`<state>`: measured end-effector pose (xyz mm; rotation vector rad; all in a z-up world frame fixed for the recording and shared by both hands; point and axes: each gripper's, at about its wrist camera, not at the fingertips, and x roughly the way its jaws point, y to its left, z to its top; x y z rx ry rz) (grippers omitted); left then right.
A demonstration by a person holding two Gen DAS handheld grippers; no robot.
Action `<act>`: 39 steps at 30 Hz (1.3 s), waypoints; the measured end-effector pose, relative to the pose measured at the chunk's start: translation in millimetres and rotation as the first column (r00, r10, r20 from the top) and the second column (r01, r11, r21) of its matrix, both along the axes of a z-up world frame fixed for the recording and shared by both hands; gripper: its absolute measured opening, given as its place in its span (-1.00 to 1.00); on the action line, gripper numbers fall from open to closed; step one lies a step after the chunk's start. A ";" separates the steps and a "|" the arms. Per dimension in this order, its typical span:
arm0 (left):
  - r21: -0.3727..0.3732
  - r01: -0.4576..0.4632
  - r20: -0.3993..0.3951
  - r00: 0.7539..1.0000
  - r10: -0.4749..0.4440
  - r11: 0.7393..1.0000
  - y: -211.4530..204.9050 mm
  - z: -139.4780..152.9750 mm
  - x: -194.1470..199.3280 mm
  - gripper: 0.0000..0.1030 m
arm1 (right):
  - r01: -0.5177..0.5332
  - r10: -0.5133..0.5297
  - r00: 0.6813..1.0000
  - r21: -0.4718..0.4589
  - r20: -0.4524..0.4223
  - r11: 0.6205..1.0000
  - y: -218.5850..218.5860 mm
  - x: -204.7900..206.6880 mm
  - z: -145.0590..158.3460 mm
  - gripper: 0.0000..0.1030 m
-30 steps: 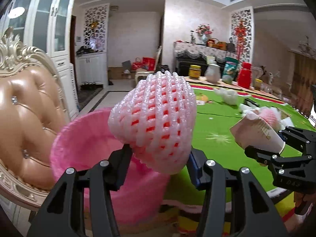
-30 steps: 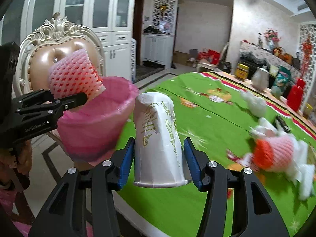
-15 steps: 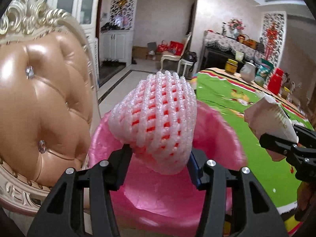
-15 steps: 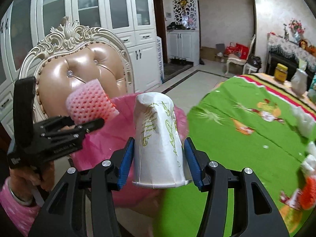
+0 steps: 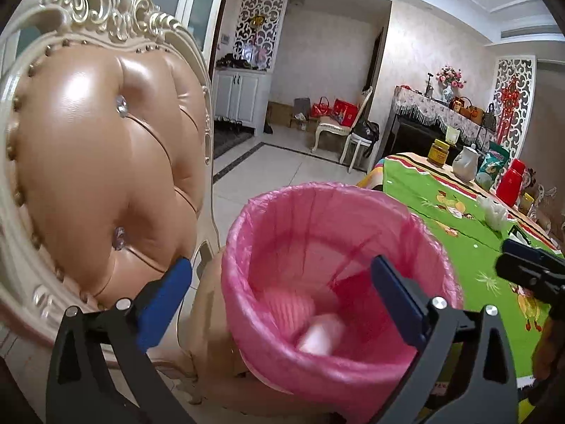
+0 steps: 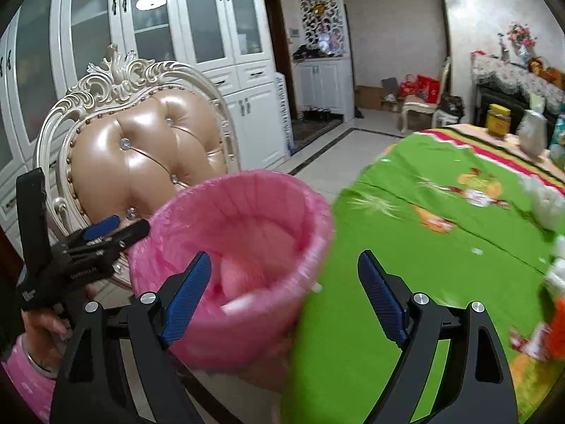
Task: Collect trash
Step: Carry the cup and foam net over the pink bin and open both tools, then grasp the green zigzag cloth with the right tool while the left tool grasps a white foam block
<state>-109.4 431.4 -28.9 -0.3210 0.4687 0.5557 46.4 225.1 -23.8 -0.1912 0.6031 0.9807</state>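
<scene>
- One pink-lined bin (image 5: 339,282) stands on the seat of one tan leather chair (image 5: 106,162), just left of a table under a green cloth (image 6: 423,247).
- Two blurred pieces of trash lie inside the bin: a pink foam net (image 5: 289,305) and a pale paper cup (image 5: 319,334).
- More litter sits on the cloth at the far right, too blurred to count.
- One yellow jar (image 5: 438,148), one white jug (image 5: 466,164) and one red flask (image 5: 512,185) stand at the table's far end.
- Left gripper (image 5: 280,295): jaws have just been opening, now spread wide over the bin, holding nothing.
- Right gripper (image 6: 284,289): jaws have also just been opening, apart and empty at the bin's near right rim.
</scene>
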 end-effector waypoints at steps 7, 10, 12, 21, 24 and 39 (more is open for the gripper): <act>0.016 0.169 0.036 0.985 -0.170 0.985 -66.0 4.9 17.2 0.91 | 0.140 -0.140 0.990 -0.036 0.011 0.989 -81.0 -0.1 -10.2 0.66; 0.028 0.250 0.011 0.968 -0.251 0.968 -101.2 2.7 36.3 0.91 | 0.217 -0.216 0.976 -0.039 0.020 0.975 -120.1 3.0 -14.8 0.66; 0.032 0.312 -0.016 0.950 -0.312 0.950 -125.6 -0.7 47.4 0.91 | 0.269 -0.268 0.963 -0.032 0.014 0.963 -150.3 5.9 -16.0 0.66; 0.053 0.531 -0.099 0.846 -0.525 0.846 -233.7 -2.9 89.3 0.91 | 0.472 -0.472 0.882 -0.006 0.003 0.882 -271.1 17.8 -13.2 0.66; 0.058 0.602 -0.105 0.797 -0.595 0.796 -268.2 4.9 106.8 0.91 | 0.517 -0.517 0.856 -0.014 0.013 0.856 -302.4 22.1 -12.3 0.66; 0.000 0.704 -0.121 0.705 -0.698 0.711 -350.1 7.5 199.6 0.91 | 0.640 -0.645 0.763 -0.088 -0.050 0.764 -399.3 106.0 -24.8 0.56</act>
